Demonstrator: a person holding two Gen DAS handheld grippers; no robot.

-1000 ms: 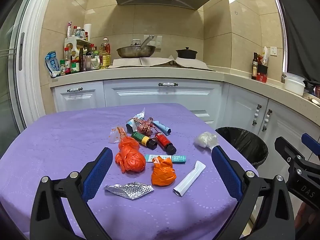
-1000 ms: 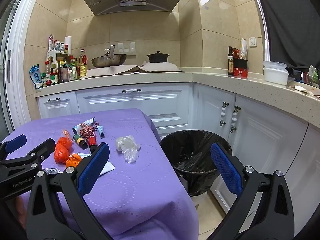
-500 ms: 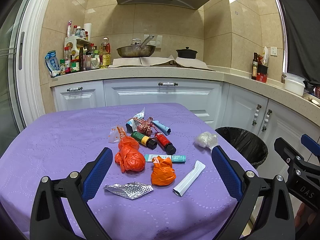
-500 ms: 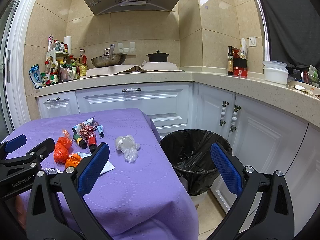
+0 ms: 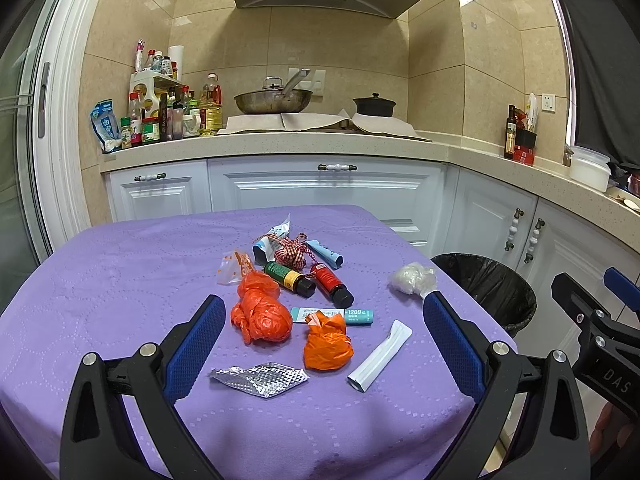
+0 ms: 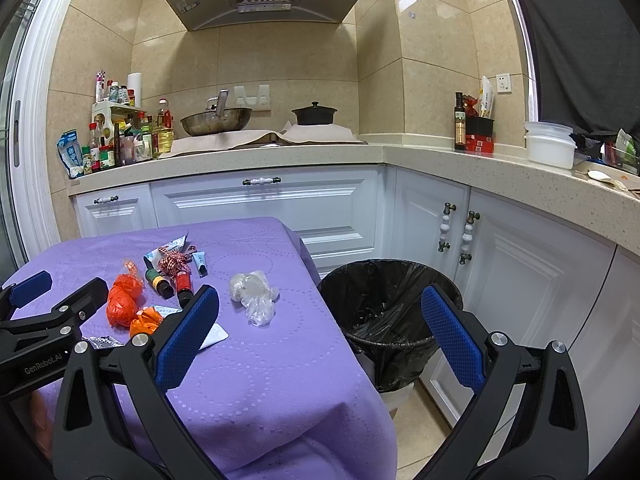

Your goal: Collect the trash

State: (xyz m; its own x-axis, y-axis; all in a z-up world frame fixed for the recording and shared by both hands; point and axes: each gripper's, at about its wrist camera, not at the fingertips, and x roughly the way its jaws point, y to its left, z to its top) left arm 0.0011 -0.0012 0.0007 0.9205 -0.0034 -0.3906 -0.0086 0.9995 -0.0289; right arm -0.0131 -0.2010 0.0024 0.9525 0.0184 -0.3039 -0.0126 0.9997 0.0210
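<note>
Left claw [image 5: 320, 334]: spread wide, empty, above the tabletop [image 5: 100, 280] litter.
Right claw [image 6: 320, 334]: spread wide, empty, beside the black-lined bin [image 6: 390, 308].
Trash: orange bags [image 5: 262, 314], foil wrapper [image 5: 260, 378], two small bottles [image 5: 290, 279], left of the bin.
Right view only: bin's inside, clear crumpled plastic [image 6: 254, 294] nearest it.

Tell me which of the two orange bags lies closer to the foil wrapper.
The smaller orange bag, right of the larger orange bag. It sits just above the foil wrapper, overlapping the teal packet.
</note>
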